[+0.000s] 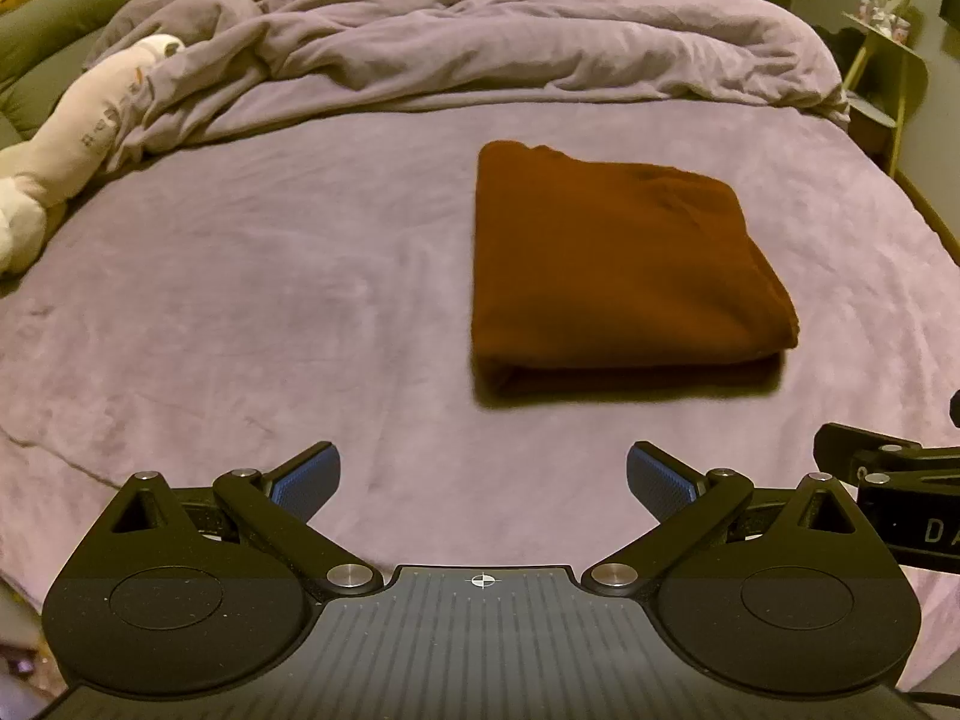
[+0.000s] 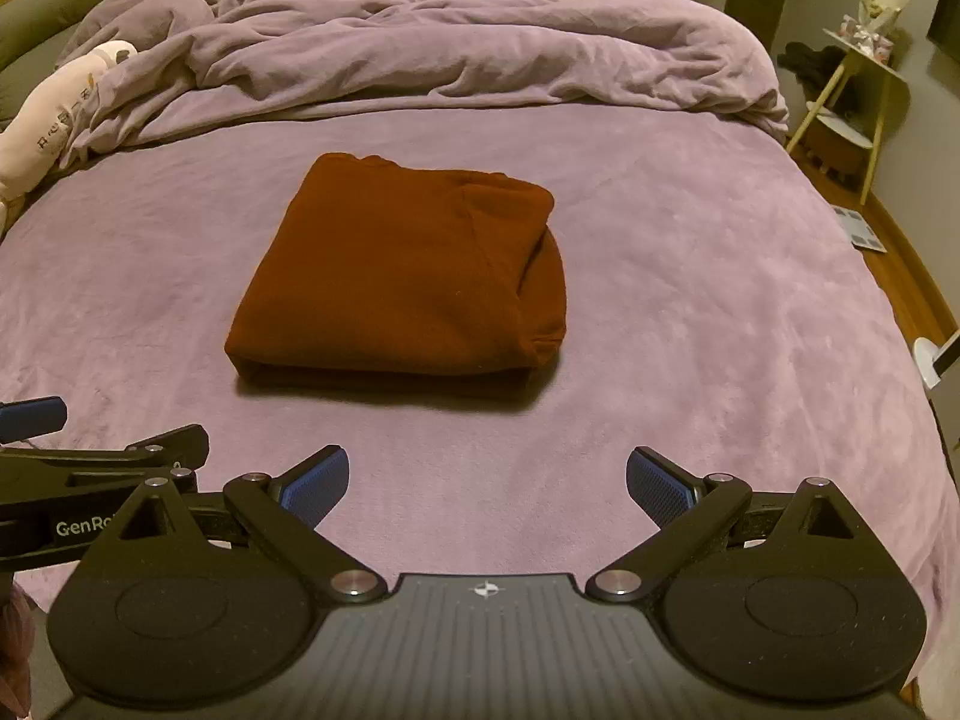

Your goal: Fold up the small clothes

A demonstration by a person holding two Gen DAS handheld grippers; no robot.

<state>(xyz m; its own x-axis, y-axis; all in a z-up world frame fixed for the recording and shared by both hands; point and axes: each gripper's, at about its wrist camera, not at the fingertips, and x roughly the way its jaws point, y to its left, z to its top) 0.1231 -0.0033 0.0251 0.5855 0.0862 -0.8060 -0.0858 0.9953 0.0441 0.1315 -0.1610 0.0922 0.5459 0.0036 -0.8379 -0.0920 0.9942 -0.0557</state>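
Note:
A rust-brown garment (image 1: 618,264) lies folded into a thick rectangle on the purple bed sheet (image 1: 270,300); in the right wrist view the garment (image 2: 396,276) sits centre-left on the sheet (image 2: 720,300). My left gripper (image 1: 483,480) is open and empty, held above the sheet near the bed's front edge, short of the garment and to its left. My right gripper (image 2: 486,483) is open and empty, also short of the garment, slightly to its right. Each gripper's side shows at the edge of the other's view.
A bunched purple duvet (image 1: 468,42) fills the far half of the bed. A white plush toy (image 1: 66,144) lies at the left edge. A small side table (image 2: 852,90) with items stands right of the bed, over wooden floor (image 2: 912,276).

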